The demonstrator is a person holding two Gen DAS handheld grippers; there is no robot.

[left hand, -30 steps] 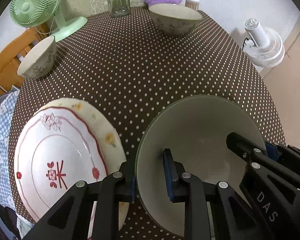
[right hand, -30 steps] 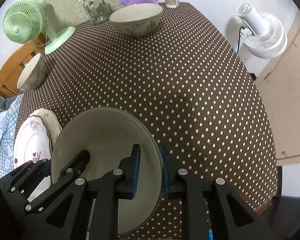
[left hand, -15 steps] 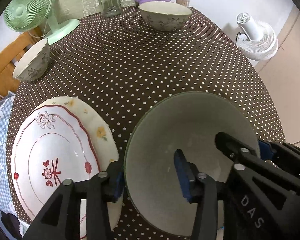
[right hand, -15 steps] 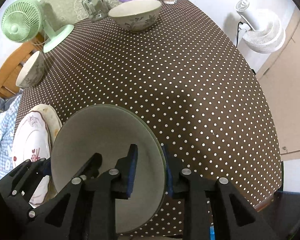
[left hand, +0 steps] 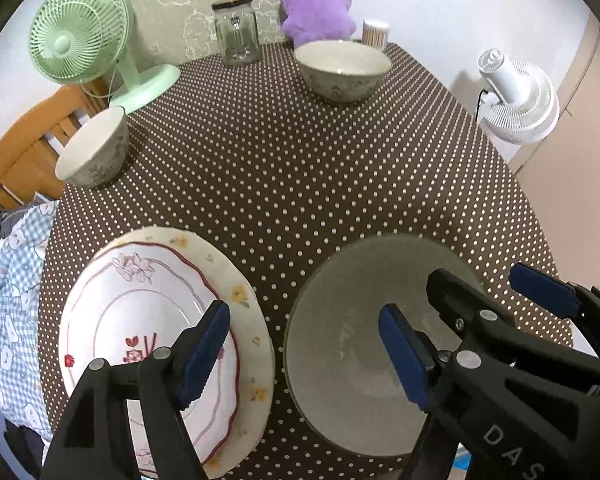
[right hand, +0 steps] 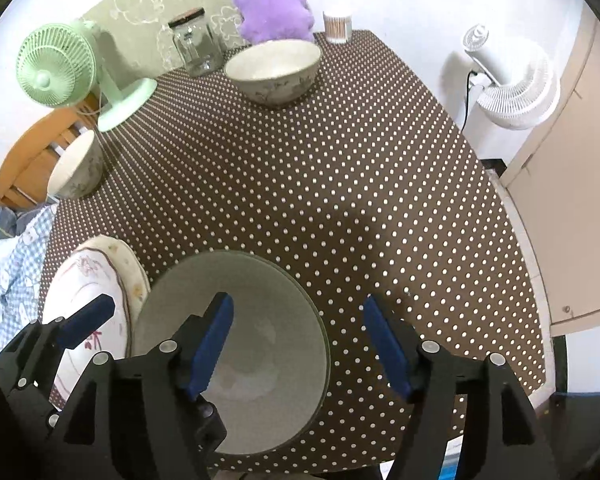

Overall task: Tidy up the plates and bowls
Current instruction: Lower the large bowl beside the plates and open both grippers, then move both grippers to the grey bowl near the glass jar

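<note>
Grey-green bowl (left hand: 340,344) empty, plates (left hand: 152,320) stacked.

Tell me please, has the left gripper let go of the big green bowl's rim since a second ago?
Yes. The left gripper has just been opening; its fingers now stand clear of the green bowl's rim, which stays beside the stacked plates.

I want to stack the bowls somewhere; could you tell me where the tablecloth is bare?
The widest bare patch is the middle of the tablecloth, bordered by the far bowl, the small bowl and the large green bowl. The right side is bare too. The near left is crowded by stacked plates.
</note>
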